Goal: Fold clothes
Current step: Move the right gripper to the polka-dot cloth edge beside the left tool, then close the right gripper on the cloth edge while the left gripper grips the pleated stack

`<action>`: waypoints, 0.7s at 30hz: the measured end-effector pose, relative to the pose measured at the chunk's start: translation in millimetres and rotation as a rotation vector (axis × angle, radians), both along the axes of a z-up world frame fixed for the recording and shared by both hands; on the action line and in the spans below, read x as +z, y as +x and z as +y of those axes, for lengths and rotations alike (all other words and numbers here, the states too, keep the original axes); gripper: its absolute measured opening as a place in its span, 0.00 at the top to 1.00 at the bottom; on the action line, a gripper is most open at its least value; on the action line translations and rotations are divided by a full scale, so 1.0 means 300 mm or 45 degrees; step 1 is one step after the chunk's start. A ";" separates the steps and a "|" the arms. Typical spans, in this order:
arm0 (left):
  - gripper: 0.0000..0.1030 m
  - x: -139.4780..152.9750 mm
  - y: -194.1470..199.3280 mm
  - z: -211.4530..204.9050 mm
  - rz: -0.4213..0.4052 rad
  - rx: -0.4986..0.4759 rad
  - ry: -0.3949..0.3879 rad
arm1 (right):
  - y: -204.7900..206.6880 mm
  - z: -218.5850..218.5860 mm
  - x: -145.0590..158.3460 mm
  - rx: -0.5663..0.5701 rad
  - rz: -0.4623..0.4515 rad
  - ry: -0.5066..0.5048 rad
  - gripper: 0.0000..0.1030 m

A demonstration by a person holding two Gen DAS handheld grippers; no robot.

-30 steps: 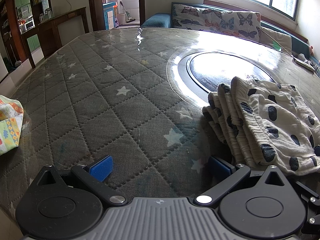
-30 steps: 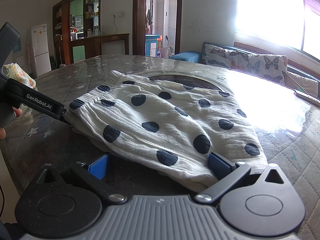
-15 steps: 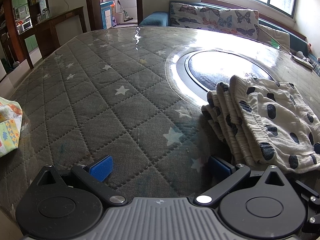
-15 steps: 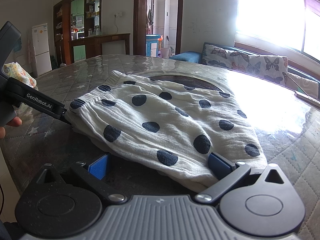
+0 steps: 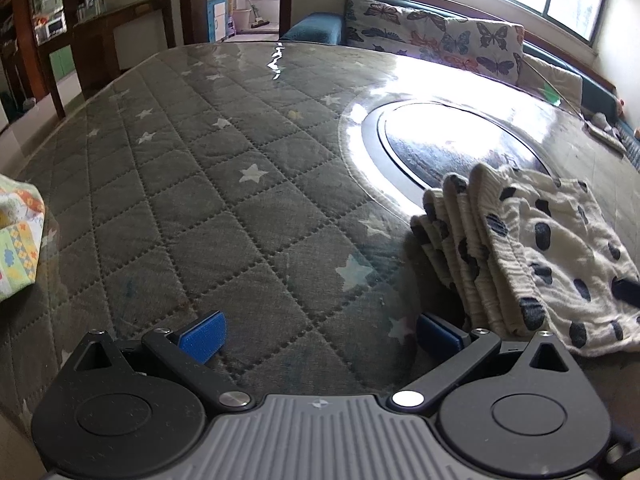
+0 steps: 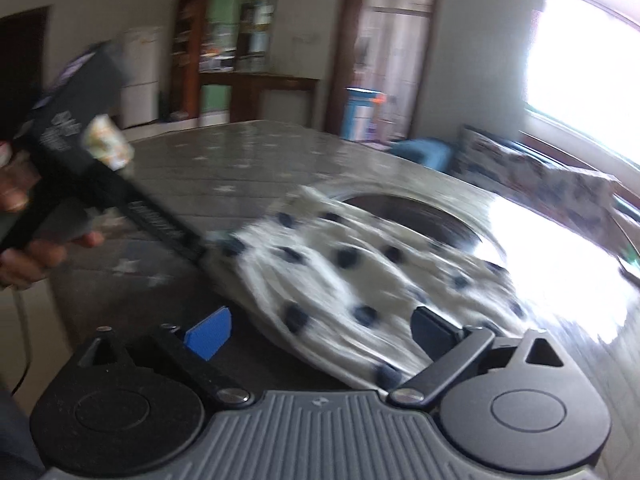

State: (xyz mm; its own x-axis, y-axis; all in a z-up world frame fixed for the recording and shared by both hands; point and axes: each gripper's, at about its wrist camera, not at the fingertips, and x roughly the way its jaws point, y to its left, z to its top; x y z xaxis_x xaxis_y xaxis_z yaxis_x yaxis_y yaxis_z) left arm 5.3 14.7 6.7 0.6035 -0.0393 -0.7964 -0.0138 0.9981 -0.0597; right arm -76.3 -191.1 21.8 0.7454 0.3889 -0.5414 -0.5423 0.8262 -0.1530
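Observation:
A folded white garment with dark polka dots [image 5: 532,248] lies on the quilted star-pattern table cover [image 5: 224,216], at the right of the left wrist view. My left gripper [image 5: 320,330] is open and empty, just left of the garment's stacked folded edge. In the blurred right wrist view the same garment [image 6: 360,280] lies just ahead of my open, empty right gripper [image 6: 320,330]. The left gripper's body [image 6: 92,176], held by a hand, shows at the garment's left edge.
A colourful patterned cloth [image 5: 18,240] lies at the table's left edge. A round glass inset [image 5: 460,140] sits mid-table behind the garment. A butterfly-print sofa [image 5: 440,40] stands beyond the far edge, under a bright window.
The right wrist view has swung and tilted sharply and is now motion-blurred; the garment sits lower and to the right in it. The left gripper has barely moved.

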 end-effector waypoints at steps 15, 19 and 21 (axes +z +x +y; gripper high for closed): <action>0.00 0.025 -0.014 0.051 -0.010 0.039 -0.020 | 0.020 0.245 -0.053 0.274 -0.142 -0.424 0.53; 0.00 0.028 -0.012 0.056 -0.015 0.032 -0.036 | 0.031 0.248 -0.062 0.265 -0.123 -0.393 0.63; 0.00 0.030 -0.013 0.055 -0.020 0.024 -0.044 | 0.045 0.231 -0.050 0.245 -0.074 -0.313 0.69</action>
State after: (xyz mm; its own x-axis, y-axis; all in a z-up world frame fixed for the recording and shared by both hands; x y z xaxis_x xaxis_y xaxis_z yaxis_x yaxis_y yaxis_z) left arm 1.5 31.3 15.6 0.6165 -0.0555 -0.7854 -0.0313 0.9950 -0.0949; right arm -63.0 -121.8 6.9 0.7030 0.3885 -0.5957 -0.6697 0.6435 -0.3707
